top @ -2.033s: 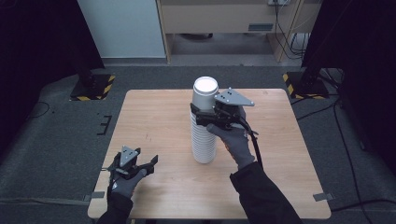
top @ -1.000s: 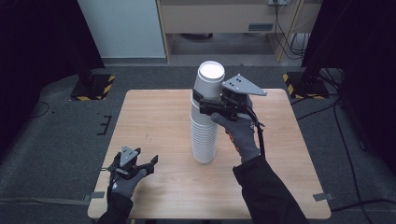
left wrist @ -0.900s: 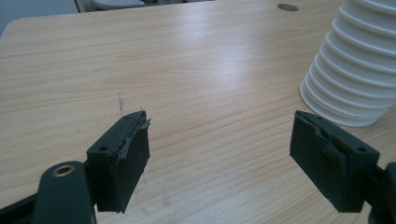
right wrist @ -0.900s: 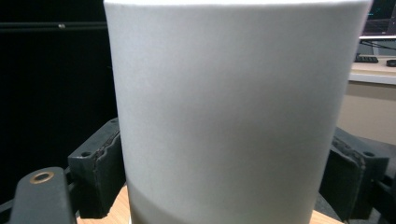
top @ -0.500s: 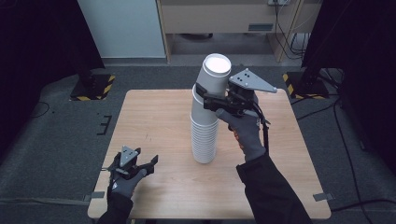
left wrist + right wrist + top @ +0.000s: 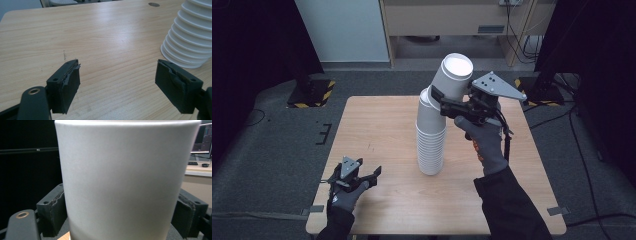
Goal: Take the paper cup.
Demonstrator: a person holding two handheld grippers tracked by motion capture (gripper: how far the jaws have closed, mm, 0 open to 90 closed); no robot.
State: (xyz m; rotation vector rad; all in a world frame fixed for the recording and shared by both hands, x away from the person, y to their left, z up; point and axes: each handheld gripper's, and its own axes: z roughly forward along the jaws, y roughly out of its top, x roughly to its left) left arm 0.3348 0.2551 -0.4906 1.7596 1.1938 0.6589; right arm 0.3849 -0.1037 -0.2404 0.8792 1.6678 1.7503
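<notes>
— So, where's the top cup (image 6: 452, 75) now?

— Pinched between the jaws of the right gripper (image 6: 438, 100), tilted, just above the stack of cups (image 6: 431, 145) that stands near the middle of the desk (image 6: 382, 125). In the right gripper view the cup's white wall (image 6: 125, 180) sits squeezed between both pads.

— And the other hand?

— The left gripper (image 6: 371, 176) rests at the near left corner, jaws spread wide, nothing between them.

— The desk itself?

— Pale wood grain, bare apart from the stack. Grey carpet around it, black curtains at both sides, yellow-and-black striped stand feet (image 6: 312, 92) beyond the far corners.
</notes>
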